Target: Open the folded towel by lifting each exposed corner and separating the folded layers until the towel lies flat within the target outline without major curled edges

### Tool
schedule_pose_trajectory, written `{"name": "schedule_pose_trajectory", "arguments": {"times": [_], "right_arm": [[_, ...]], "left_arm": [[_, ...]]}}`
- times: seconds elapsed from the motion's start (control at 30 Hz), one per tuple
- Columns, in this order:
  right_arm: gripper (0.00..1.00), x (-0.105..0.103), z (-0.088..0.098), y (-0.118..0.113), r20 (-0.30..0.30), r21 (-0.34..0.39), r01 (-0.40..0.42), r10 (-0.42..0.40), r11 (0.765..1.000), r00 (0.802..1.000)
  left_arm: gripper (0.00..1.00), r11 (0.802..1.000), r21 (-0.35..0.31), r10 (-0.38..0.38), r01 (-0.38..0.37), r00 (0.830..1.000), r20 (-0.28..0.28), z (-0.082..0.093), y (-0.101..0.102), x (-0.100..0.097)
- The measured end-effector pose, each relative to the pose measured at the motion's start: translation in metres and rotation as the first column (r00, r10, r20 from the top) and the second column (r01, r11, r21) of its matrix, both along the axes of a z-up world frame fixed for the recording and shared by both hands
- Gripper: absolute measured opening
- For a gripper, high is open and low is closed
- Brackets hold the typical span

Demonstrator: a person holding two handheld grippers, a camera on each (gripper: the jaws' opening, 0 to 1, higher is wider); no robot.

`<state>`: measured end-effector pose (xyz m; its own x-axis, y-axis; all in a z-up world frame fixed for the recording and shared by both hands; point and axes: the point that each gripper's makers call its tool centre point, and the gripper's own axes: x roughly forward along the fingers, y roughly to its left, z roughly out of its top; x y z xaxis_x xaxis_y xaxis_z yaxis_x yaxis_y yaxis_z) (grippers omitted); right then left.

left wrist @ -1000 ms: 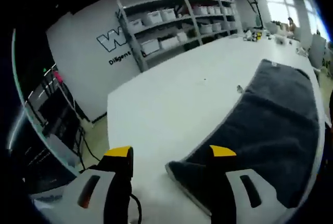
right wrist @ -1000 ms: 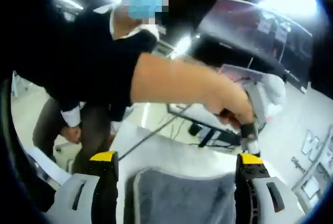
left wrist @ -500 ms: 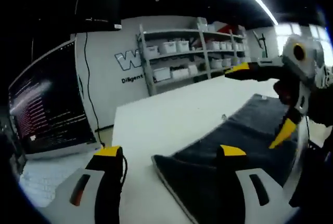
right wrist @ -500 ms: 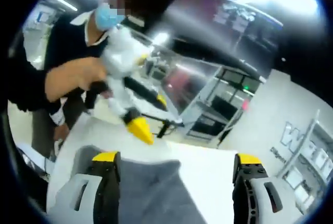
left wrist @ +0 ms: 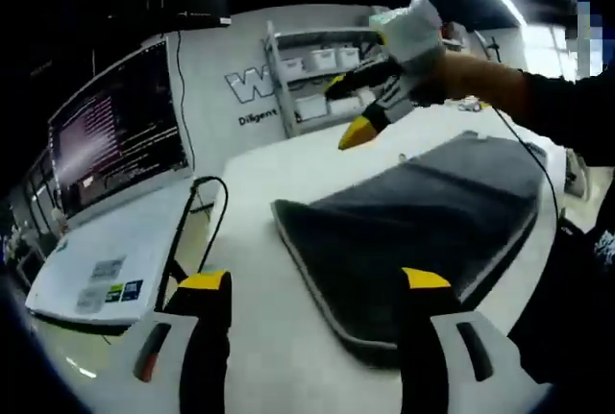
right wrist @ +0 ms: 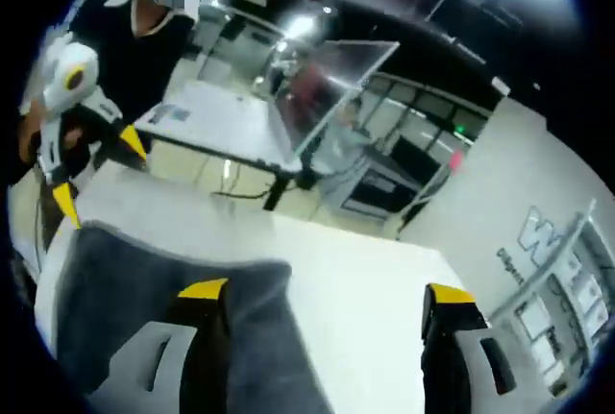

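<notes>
The folded dark grey terry towel (left wrist: 413, 212) is seen on the white table (left wrist: 259, 270), its near corner closest to the left tool (left wrist: 312, 284), jaws apart and empty; the right tool (right wrist: 322, 291) likewise.

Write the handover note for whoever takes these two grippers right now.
Left gripper: open, empty, low over the white table, with the towel's near corner just ahead of its right jaw.
Right gripper: open, empty, held above the far side of the towel; it also shows in the left gripper view.
Towel: dark grey, still folded in layers on the table, stacked edges visible at the near corner. No target outline can be made out.
Done: nothing unfolded yet.
Left: grip an exposed corner, peel the layers apart, spread the towel flat, smooth any curled edges.
</notes>
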<state>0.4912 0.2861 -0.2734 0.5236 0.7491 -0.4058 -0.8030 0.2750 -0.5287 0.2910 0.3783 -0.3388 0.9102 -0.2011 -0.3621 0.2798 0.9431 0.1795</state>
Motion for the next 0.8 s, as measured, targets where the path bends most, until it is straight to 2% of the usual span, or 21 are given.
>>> {"name": "schedule_pose_trajectory", "arguments": {"times": [0.03,0.13,0.23,0.3,0.37,0.43,0.5,0.67,0.8], "right_arm": [[0.76,0.007,-0.004,0.005,-0.001,-0.008,-0.006,0.006,1.0,1.0],[0.75,0.017,-0.026,0.021,-0.071,-0.03,-0.085,0.082,0.996,0.994],[0.69,0.035,-0.038,0.026,-0.072,-0.06,-0.085,0.08,0.995,0.994],[0.68,0.039,-0.052,0.028,-0.13,-0.096,-0.105,0.092,0.99,0.987],[0.67,0.048,-0.056,0.032,-0.117,-0.113,-0.101,0.088,0.988,0.989],[0.64,0.054,-0.065,0.034,-0.134,-0.149,-0.109,0.089,0.983,0.987],[0.63,0.06,-0.072,0.04,-0.151,-0.15,-0.117,0.094,0.982,0.984],[0.54,0.06,-0.101,0.05,-0.217,-0.184,-0.161,0.12,0.97,0.969],[0.42,0.052,-0.118,0.059,-0.282,-0.194,-0.213,0.153,0.958,0.947]], "left_arm": [[0.64,1.0,-0.001,0.002,-0.002,1.0,0.001,-0.001,-0.001,-0.002],[0.62,1.0,-0.02,0.014,-0.014,1.0,0.001,-0.007,-0.003,-0.007],[0.63,0.999,-0.046,0.01,-0.011,1.0,-0.023,-0.019,-0.01,-0.013],[0.62,0.996,-0.084,0.008,-0.011,0.999,-0.036,-0.023,-0.013,-0.016],[0.61,0.992,-0.123,0.014,-0.02,0.999,-0.048,-0.023,-0.011,-0.017],[0.56,0.989,-0.146,0.02,-0.028,0.998,-0.059,-0.028,-0.013,-0.019],[0.53,0.984,-0.175,0.025,-0.036,0.997,-0.068,-0.033,-0.015,-0.02],[0.48,0.968,-0.248,0.019,-0.046,0.994,-0.108,-0.047,-0.022,-0.018],[0.37,0.949,-0.308,0.032,-0.072,0.99,-0.134,-0.057,-0.023,-0.018]]}}
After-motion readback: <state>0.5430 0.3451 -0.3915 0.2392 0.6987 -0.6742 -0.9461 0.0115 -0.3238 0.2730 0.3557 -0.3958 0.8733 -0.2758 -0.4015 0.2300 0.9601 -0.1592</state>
